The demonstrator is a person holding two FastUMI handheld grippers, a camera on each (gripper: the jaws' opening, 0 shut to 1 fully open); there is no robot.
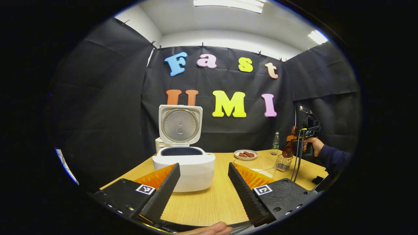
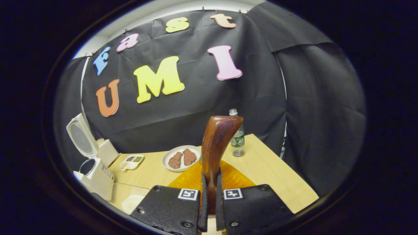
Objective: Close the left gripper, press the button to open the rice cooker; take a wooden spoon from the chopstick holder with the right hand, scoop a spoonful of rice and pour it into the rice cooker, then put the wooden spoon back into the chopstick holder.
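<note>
The white rice cooker [image 1: 183, 169] stands on the wooden table [image 1: 209, 202] with its lid [image 1: 180, 124] up; it also shows at the left edge [image 2: 94, 174]. My left gripper [image 1: 203, 165] is open just in front of the cooker, nothing between its fingers. My right gripper [image 2: 211, 176] is shut on the handle of the brown wooden spoon [image 2: 218, 140], bowl end pointing away. Far right, a hand holds that gripper [image 1: 303, 133] with the spoon [image 1: 288, 150] just above the wire chopstick holder [image 1: 283, 163]; whether they touch I cannot tell.
A clear glass bowl [image 1: 258, 164] sits between the cooker and the holder. A plate of brown food [image 2: 181, 158], a water bottle [image 2: 237, 137] and a small white tray [image 2: 131, 161] stand toward the back. A fingertip [image 1: 209, 229] shows at the bottom edge.
</note>
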